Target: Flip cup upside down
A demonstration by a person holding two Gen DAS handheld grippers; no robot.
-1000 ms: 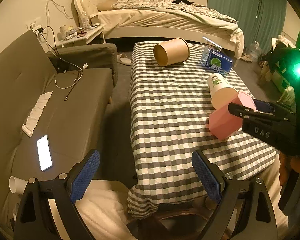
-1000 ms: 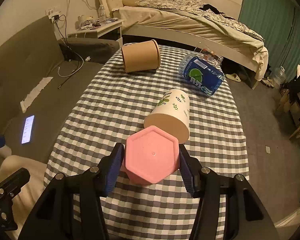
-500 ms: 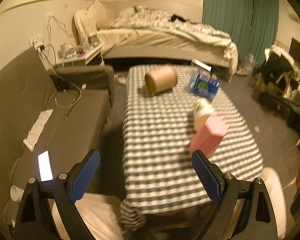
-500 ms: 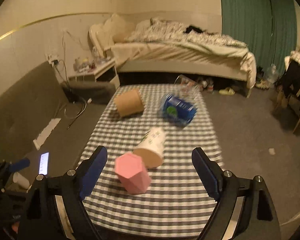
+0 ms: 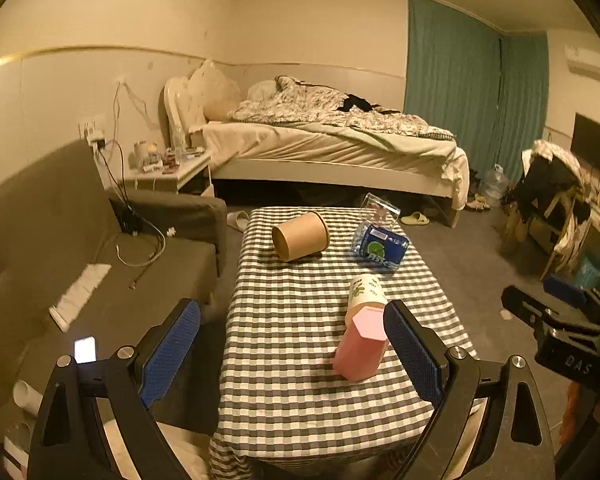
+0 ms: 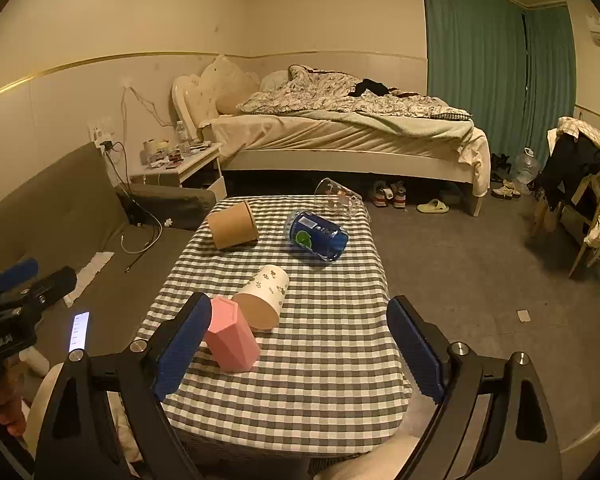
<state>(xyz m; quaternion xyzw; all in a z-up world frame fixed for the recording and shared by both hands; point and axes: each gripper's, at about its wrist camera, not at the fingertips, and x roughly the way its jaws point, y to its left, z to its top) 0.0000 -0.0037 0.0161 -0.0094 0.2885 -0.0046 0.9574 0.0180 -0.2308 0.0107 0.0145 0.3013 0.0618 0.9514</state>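
A pink hexagonal cup (image 5: 360,342) (image 6: 233,338) stands upside down, base up, on the checked table (image 5: 292,344) (image 6: 332,344) near its front. Behind it a white floral cup (image 5: 366,290) (image 6: 264,296) lies on its side. A brown paper cup (image 5: 300,235) (image 6: 233,230) lies on its side at the back. My left gripper (image 5: 292,354) is open and empty, held back from the table. My right gripper (image 6: 300,354) is open and empty, also back and above the front edge.
A blue-labelled pack of bottles (image 5: 380,246) (image 6: 316,239) and a clear glass (image 6: 336,196) lie at the table's far end. A grey sofa (image 5: 60,264) with a lit phone (image 5: 85,350) stands left. A bed (image 6: 340,136) is behind, a chair with clothes (image 6: 580,184) right.
My right gripper has opened and let go of the pink cup, which now stands base up on the table. Both grippers have pulled back and up from the table.
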